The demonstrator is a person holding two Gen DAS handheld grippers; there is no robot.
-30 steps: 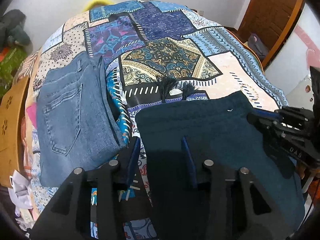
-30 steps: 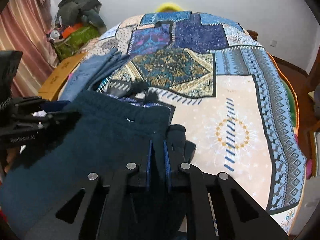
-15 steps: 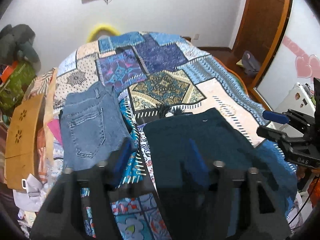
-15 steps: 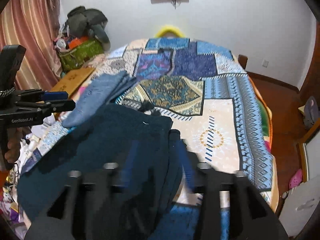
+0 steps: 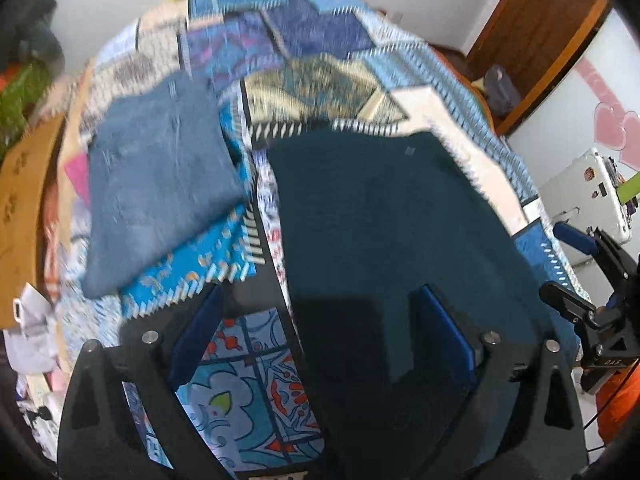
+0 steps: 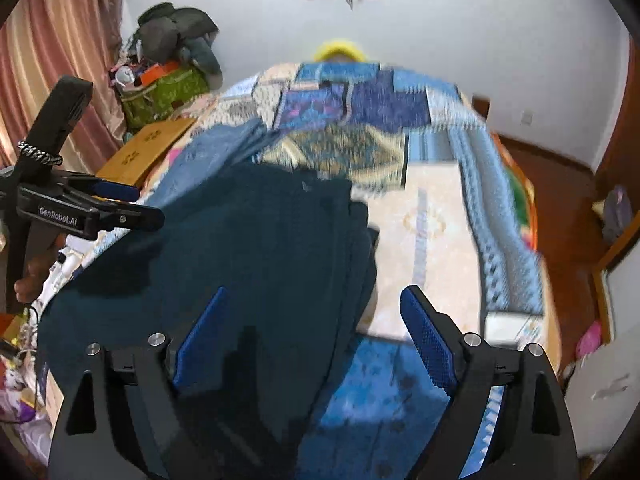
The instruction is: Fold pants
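Observation:
Dark teal pants lie folded flat on the patterned bedspread; they also show in the right wrist view. My left gripper is open and empty, held above the pants' near left edge. My right gripper is open and empty above the pants' near right edge. Each gripper shows in the other's view: the right gripper at the far right, the left gripper at the far left. Both views are blurred.
Folded blue jeans lie on the bed left of the teal pants, also seen in the right wrist view. A wooden board stands at the bed's left side. A pile of bags and clothes sits by the curtain.
My right gripper was shut on the teal pants, then let go and opened wide. My left gripper opened wider. Both grippers rose and pulled back from the pants, which now lie flat.

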